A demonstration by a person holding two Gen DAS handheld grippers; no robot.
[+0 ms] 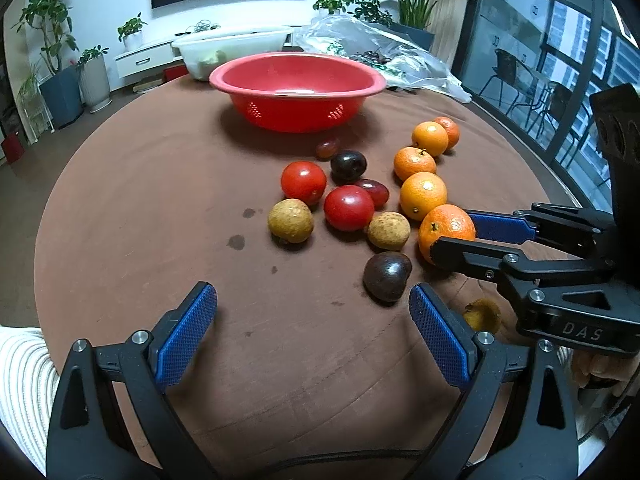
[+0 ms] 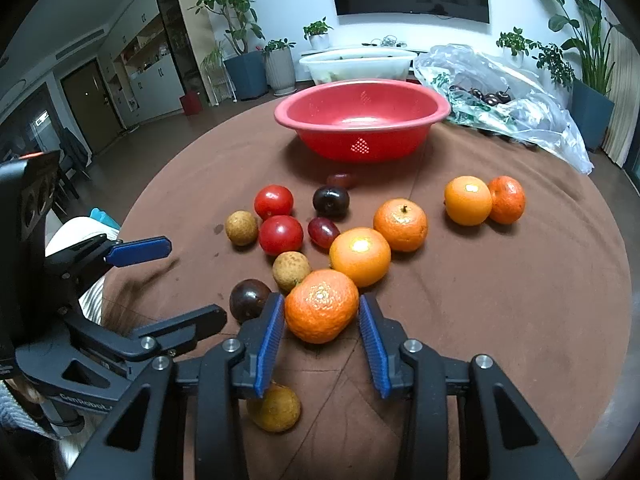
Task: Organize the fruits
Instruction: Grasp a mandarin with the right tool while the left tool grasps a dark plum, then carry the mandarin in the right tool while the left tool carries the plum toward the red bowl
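Loose fruit lies on a brown round table. My right gripper is shut on the nearest tangerine, a blue pad pressing each side; the left wrist view shows the tangerine between that gripper's fingers. Behind it sit several more oranges, two red tomatoes, two longans, grapes and a dark plum. My left gripper hangs open and empty over the near table, a dark round fruit just beyond its right finger. A red colander bowl stands empty at the back.
A white tub and a plastic bag with dark cherries lie behind the bowl. Another longan sits under my right gripper near the table's front edge. A person's white sleeve shows at lower left.
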